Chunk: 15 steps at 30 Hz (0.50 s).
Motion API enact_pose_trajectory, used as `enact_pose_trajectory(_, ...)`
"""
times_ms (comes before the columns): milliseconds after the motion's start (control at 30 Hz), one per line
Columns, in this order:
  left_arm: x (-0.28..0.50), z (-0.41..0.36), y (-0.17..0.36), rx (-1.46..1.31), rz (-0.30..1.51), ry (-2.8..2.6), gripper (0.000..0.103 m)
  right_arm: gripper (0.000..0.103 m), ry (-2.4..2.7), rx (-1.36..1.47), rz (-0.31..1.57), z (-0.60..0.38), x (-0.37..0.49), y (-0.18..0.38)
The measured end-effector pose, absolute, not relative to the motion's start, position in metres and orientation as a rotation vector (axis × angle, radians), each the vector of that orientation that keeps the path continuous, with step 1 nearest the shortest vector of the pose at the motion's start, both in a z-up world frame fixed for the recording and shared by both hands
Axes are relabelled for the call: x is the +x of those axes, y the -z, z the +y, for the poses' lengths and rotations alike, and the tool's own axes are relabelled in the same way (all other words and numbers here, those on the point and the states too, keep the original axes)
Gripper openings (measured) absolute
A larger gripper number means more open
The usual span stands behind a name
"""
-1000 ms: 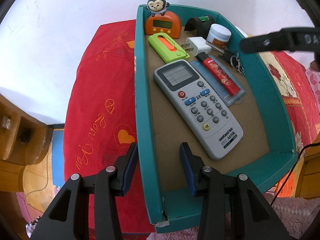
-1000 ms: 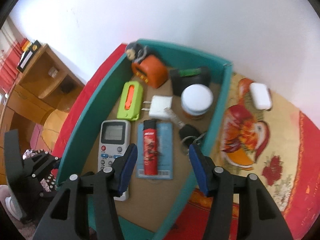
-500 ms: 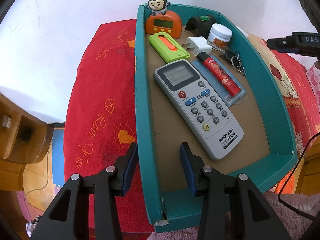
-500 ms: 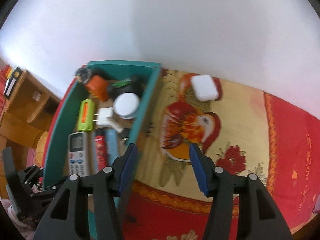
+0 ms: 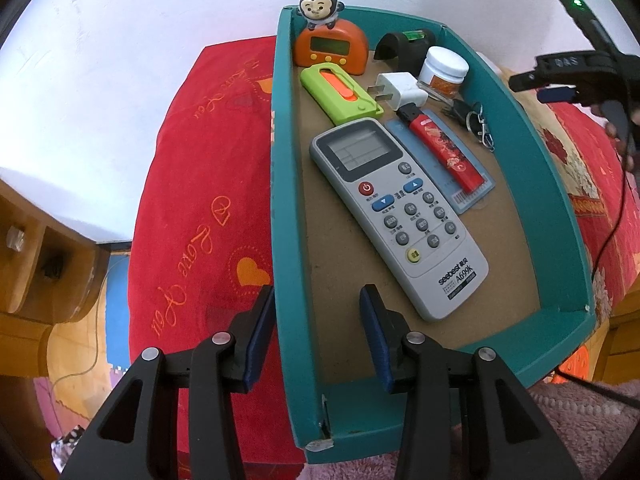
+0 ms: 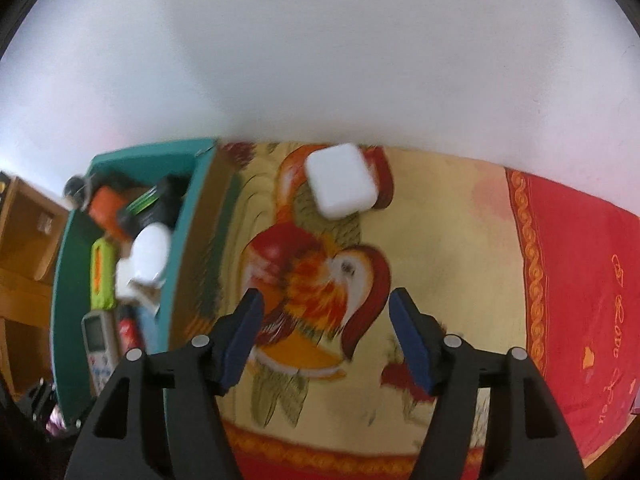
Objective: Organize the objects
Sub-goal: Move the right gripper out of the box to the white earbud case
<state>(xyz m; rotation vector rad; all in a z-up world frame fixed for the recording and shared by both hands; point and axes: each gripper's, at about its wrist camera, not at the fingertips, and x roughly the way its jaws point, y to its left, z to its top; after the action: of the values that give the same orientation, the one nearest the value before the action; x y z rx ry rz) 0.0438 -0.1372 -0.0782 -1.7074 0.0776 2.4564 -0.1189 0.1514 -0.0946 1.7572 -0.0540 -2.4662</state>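
A teal box (image 5: 286, 200) on the red cloth holds a grey remote (image 5: 400, 216), a green cutter (image 5: 340, 94), an orange monkey clock (image 5: 332, 46), a white charger (image 5: 400, 88), a white jar (image 5: 444, 70), a red lighter (image 5: 444, 152) and keys (image 5: 472, 118). My left gripper (image 5: 316, 316) straddles the box's left wall; one pad lies by its outer side, the other stands off inside. My right gripper (image 6: 326, 320) hangs over the rooster-print cloth, jaws opening, nothing between them. A white case (image 6: 342, 180) lies beyond its fingertips, to the right of the box (image 6: 188, 264).
A white wall rises behind the bed. Wooden furniture (image 5: 40, 248) stands at the left. Red cloth (image 5: 200, 184) spreads to the left of the box, pink fluffy fabric (image 5: 580, 420) lies at the near right, and a black cable (image 5: 616, 220) trails down the right side.
My right gripper has swung right, from above the box's contents to over the rooster cloth, and its jaws have widened. The left gripper and the box have stayed put.
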Motion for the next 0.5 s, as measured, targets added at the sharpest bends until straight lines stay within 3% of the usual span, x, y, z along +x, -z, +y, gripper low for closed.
enact_pose_trajectory(500,0.041,-0.135,0.078,-1.732,0.053,-2.475,0.044,0.066,2.466,1.729,0.083,0.146,-0.168,0.114)
